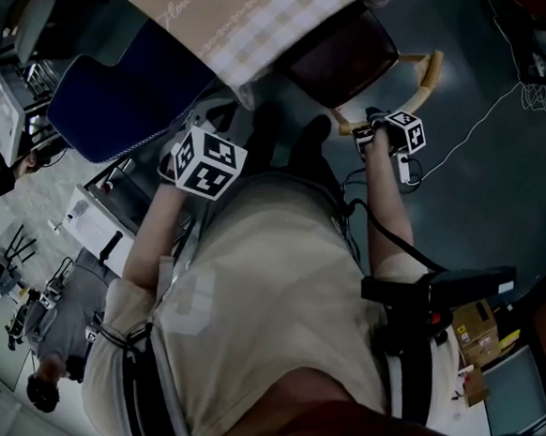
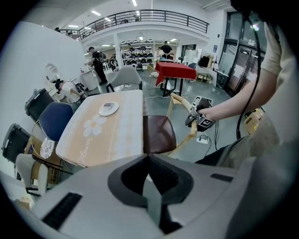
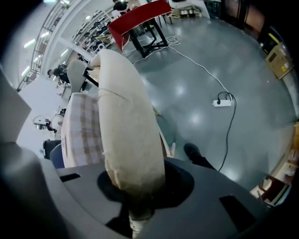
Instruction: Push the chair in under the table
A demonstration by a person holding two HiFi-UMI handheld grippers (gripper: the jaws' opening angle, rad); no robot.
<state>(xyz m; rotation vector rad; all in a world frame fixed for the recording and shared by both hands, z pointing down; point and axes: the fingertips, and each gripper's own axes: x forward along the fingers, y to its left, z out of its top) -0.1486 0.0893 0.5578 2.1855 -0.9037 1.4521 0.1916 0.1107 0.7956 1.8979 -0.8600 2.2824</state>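
Wooden chair (image 2: 159, 134) held, seat at the counter (image 2: 117, 130) edge
My right hand-held gripper (image 3: 135, 196) grasps its stiff backrest rail (image 3: 126, 116); my left hand-held gripper (image 2: 149, 177) is clenched, empty. Probably light: push at this rail.

Table (image 2: 103, 161): seen left of centre in the left gripper view; its top is covered by a beige checked cloth (image 2: 122, 128) printed with a white flower.
Dish (image 2: 108, 108): small, round and pale; laid on the cloth, in the upper part of the tabletop.
Floor (image 3: 210, 84): grey and glossy; ceiling lights are mirrored in it.
Chair (image 2: 158, 134): stood on the floor at the table's right edge, its dark seat right against the cloth.
Blue chair (image 2: 55, 120): stood at the table's left side.
Power strip (image 3: 223, 103): white; laid on the floor right of centre in the right gripper view, with a white cable (image 3: 196, 63) trailed toward the upper left.
Red-covered table (image 2: 175, 71): stood at upper centre.
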